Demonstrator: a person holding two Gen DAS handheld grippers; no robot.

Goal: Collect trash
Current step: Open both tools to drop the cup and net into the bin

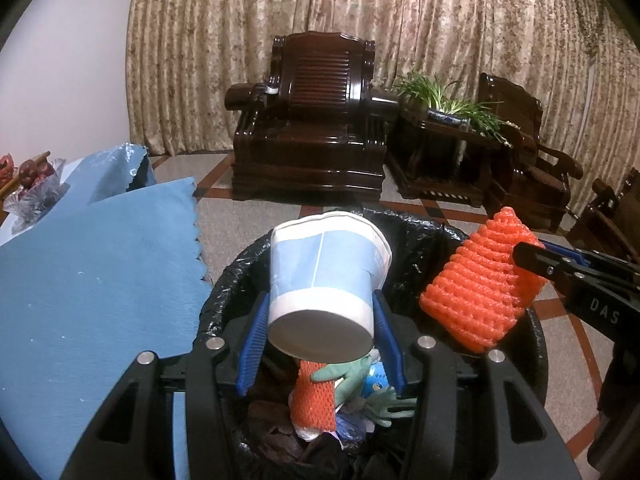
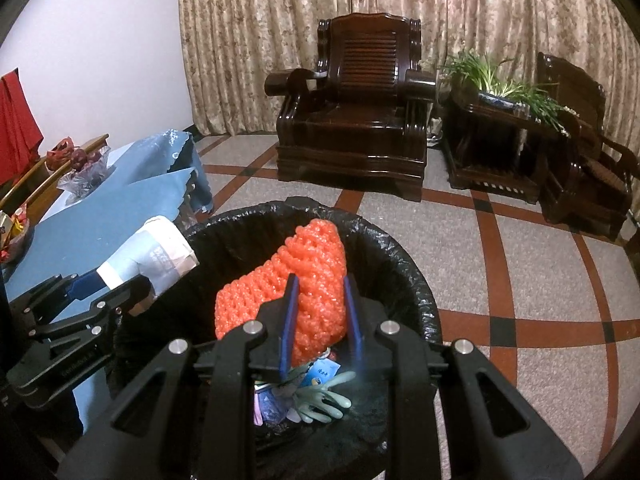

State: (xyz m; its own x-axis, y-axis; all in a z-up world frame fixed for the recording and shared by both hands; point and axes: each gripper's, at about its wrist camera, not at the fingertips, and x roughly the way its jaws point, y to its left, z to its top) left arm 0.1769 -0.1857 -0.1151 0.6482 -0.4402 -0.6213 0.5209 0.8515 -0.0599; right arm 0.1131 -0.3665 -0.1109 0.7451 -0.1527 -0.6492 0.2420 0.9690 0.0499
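While over bin [image 1: 420, 240], cup [image 1: 324, 276] in left tool [image 1: 320, 320], foam net [image 2: 292, 276] in right tool [image 2: 320, 280]

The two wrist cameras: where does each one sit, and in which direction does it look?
Left wrist view: sits on the left claw, looking forward and down along its fingers, which hold a paper cup above the trash bin; the right claw enters from the right.
Right wrist view: sits on the right claw, looking forward and down along its fingers, shut on orange foam netting over the bin; the left claw enters from the left.
Both views share the bin, cup, netting, armchair and blue tablecloth.
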